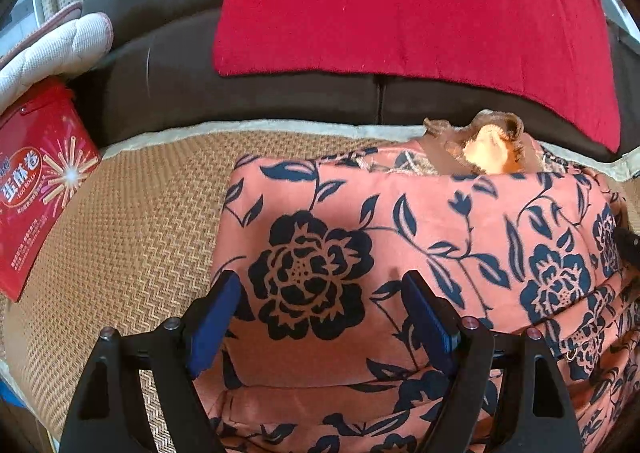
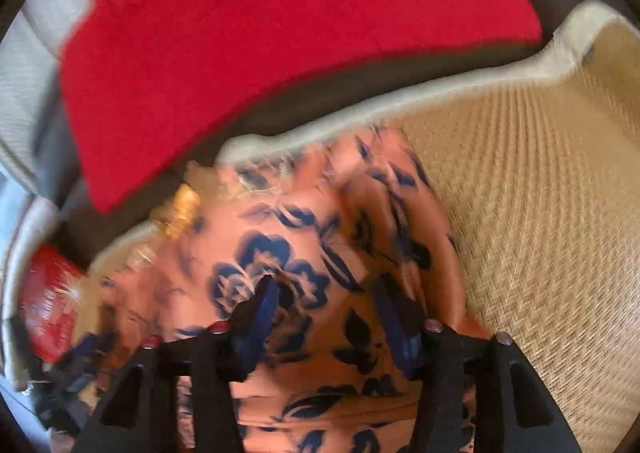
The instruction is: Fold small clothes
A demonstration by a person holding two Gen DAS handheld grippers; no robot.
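Woven straw matting (image 1: 132, 229) with a pale cloth border covers the seat on which the work is laid; a dark sofa back (image 1: 248, 93) rises behind it. The left gripper (image 1: 320, 289) is held with its blue-padded jaws standing wide apart above the garment (image 1: 420, 221), nothing being pinched between them; whether the tips touch the cloth cannot be told. The right gripper (image 2: 326, 293) is seen through heavy blur, its jaws partly parted over the same garment (image 2: 296, 253); no cloth is seen clamped between the pads. The garment, salmon-pink with dark blue flowers and leaves, is spread on the matting as a folded, roughly rectangular block, a crease running across it close under both grippers; a crumpled tan and yellow patch (image 1: 488, 145) shows at its far edge, next to the border of the mat. Beyond the garment a red blanket (image 1: 400, 13) is draped over the sofa back; it is also seen in the right wrist view (image 2: 280, 37). To the left of the garment, well apart from it, a red box (image 1: 36, 189) printed with fireworks is propped on the matting, and behind that a white quilted cushion (image 1: 60, 49) is seen.
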